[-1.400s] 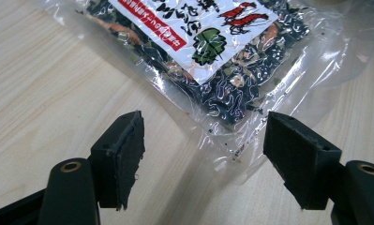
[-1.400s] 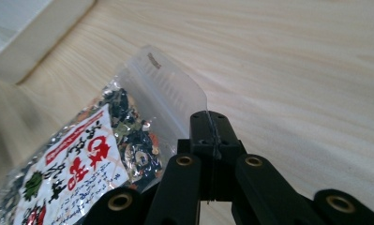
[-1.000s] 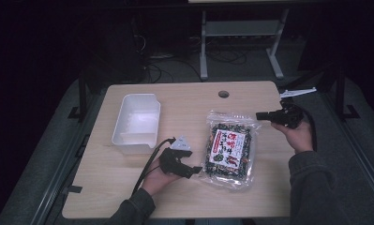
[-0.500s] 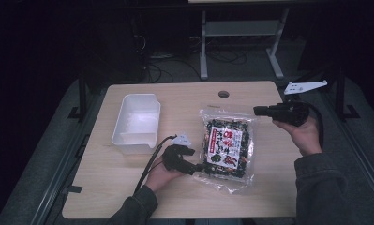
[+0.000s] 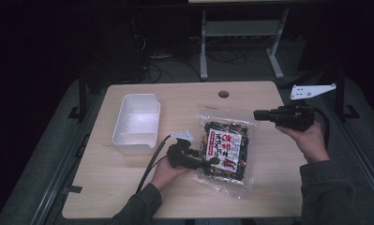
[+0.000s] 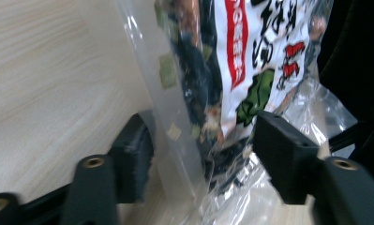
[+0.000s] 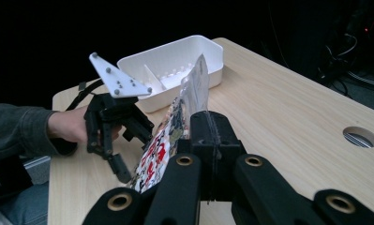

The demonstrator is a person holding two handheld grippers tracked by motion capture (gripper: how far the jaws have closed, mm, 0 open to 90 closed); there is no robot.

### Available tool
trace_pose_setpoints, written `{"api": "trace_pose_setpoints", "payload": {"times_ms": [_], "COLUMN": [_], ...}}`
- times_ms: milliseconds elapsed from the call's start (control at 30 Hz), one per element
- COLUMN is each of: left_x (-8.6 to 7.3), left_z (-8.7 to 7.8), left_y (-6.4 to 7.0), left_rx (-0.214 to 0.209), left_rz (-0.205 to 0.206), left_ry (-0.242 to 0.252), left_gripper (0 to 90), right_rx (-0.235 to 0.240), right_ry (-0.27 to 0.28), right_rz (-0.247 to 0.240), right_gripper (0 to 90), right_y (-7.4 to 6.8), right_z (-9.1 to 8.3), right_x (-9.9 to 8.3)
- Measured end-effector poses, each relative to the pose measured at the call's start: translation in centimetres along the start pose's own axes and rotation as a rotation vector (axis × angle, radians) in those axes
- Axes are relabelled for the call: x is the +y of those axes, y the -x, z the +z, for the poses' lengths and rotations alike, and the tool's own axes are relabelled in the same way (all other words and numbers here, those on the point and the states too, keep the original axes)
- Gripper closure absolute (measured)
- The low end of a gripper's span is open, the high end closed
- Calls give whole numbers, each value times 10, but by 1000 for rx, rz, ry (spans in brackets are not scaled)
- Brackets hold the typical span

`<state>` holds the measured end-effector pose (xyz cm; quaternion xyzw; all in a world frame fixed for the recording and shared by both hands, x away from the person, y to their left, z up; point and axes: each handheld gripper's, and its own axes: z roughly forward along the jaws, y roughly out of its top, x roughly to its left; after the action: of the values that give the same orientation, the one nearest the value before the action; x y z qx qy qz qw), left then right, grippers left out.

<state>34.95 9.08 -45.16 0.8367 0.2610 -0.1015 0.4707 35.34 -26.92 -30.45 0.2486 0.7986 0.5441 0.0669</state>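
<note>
Right gripper [image 5: 258, 114] had its jaws clamped on the top edge of the snack bag [image 5: 223, 149], lifting that end off the table [image 5: 128, 183]. Left gripper [image 5: 212, 161] sat w/ jaws apart, straddling the bag's lower edge, not pinching it. White tub [image 5: 137, 123] stood just left of the bag.

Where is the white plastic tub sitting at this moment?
In the high view the white plastic tub sits on the left half of the wooden table, left of the clear snack bag and beyond the left tongs.
</note>
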Motion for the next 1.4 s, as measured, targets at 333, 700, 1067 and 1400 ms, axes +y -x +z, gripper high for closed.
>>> {"api": "trace_pose_setpoints", "payload": {"times_ms": [333, 700, 1067, 1400], "left_x": [1, 2, 2, 2], "left_z": [-6, -9, -10, -14], "left_y": [9, 15, 15, 13], "left_rx": [-63, -73, -72, -76], "left_rz": [79, 137, 141, 155], "left_ry": [-12, 6, 4, 2], "left_gripper": [696, 748, 752, 752], "right_rx": [-10, -24, 43, 109], "right_ry": [16, 24, -68, -139], "right_rz": [13, 86, 189, 183], "right_gripper": [894, 695, 340, 411], "right_y": [-1, 10, 16, 13], "right_z": [-9, -9, 22, 53], "right_x": [-8, -23, -50, -62]}}
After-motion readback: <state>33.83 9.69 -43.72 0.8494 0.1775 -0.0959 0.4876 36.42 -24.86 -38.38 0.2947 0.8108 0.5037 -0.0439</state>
